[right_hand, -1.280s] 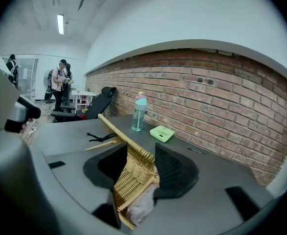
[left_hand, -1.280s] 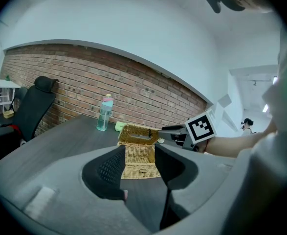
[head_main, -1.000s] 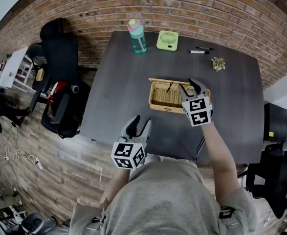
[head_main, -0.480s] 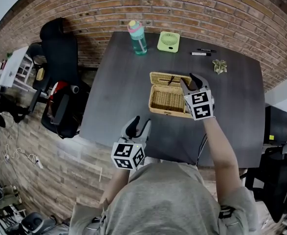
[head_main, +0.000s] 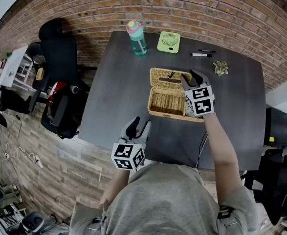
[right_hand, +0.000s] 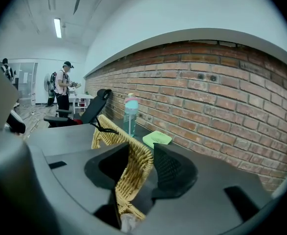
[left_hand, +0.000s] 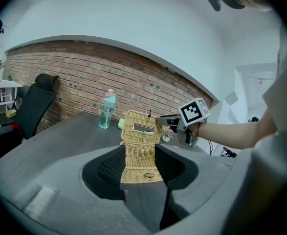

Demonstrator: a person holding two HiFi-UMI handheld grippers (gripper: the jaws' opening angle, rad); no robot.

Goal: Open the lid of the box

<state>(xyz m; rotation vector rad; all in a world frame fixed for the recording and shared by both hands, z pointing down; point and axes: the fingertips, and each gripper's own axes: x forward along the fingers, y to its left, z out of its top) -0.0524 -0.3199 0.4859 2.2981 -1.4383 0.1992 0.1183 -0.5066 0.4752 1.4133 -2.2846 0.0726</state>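
The tan woven wicker box [head_main: 170, 114] sat at the middle of the dark table [head_main: 119, 77], its lid [head_main: 158, 75] raised about upright along the far side, a dark loop on its top edge. The right gripper [head_main: 191, 77] clamped the lid's right edge. The left gripper [head_main: 138, 125] hung near the table's front edge, jaws apart and holding nothing.

Head view: right gripper [head_main: 192, 78] covers box [head_main: 167, 114] R side + lid [head_main: 165, 75] R edge, I can't see them. Right gripper view: box body hidden below jaws, only a lid strip shows. Greenish item [head_main: 220, 66] far R too small for me to ID.
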